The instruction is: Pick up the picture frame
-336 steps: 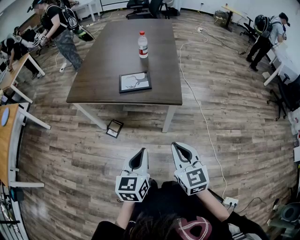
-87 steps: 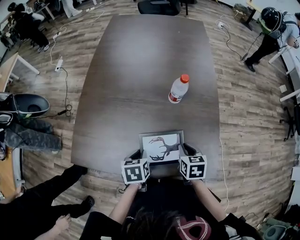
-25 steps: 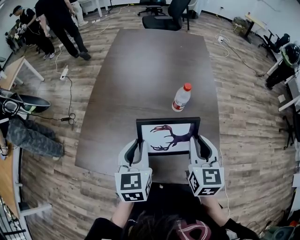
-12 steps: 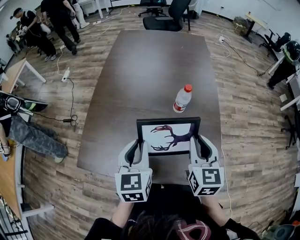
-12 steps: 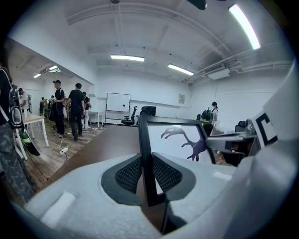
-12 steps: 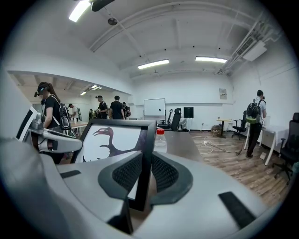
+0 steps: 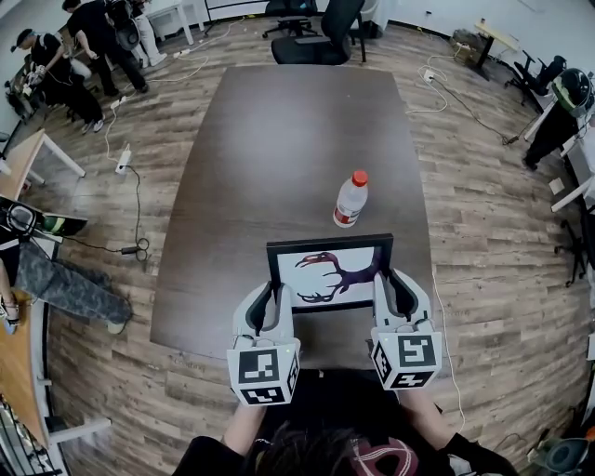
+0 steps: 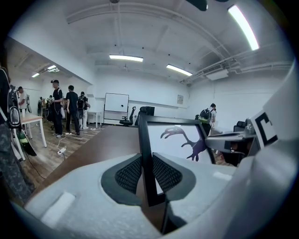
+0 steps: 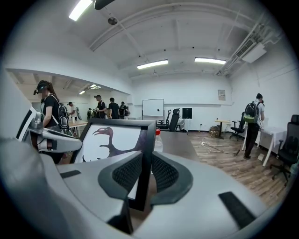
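Note:
The black picture frame [image 7: 330, 272] with a dark antlered-animal print is held up over the near end of the brown table [image 7: 279, 139], tilted upright towards me. My left gripper [image 7: 271, 296] is shut on its left edge. In the left gripper view the black edge [image 8: 145, 168] runs between the meshed pads [image 8: 128, 173] of that left gripper [image 8: 146, 173]. My right gripper [image 7: 388, 288] is shut on the frame's right edge. In the right gripper view that edge [image 9: 142, 163] is clamped between the jaws of the right gripper [image 9: 144, 172].
A plastic bottle with a red cap [image 7: 350, 199] stands on the table just beyond the frame. An office chair [image 7: 316, 28] is at the far end. People [image 7: 84, 46] stand at the back left, with cables [image 7: 130, 186] on the wood floor and desks [image 7: 28, 158] at the left.
Earlier the frame lay flat on the table and my grippers were empty. Now both grip its sides and it is raised. Over the last second it has stayed still.

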`<state>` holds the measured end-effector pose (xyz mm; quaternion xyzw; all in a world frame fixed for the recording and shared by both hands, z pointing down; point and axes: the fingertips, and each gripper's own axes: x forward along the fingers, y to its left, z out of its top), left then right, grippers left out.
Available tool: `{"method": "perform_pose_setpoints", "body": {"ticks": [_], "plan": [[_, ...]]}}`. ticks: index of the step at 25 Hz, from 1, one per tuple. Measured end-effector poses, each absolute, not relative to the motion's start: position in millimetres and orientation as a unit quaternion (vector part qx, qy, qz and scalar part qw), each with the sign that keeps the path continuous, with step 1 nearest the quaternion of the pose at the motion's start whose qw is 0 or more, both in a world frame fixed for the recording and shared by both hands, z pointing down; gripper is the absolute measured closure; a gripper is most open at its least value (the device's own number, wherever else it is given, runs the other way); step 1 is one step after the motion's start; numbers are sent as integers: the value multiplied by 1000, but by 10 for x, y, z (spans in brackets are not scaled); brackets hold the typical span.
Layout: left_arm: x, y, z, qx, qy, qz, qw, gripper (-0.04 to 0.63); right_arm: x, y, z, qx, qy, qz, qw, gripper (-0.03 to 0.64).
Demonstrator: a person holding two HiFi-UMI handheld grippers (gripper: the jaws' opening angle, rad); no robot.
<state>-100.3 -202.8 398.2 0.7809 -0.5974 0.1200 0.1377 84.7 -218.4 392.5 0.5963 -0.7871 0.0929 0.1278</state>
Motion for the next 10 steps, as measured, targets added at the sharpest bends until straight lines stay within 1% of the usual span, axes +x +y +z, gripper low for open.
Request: {"method": "perform_pose_setpoints", "body": {"ticks": [10], "plan": [[-988, -2011, 3976, 777, -603, 127, 126, 518, 870, -2160, 3958, 593, -790, 96, 124, 541]]}}
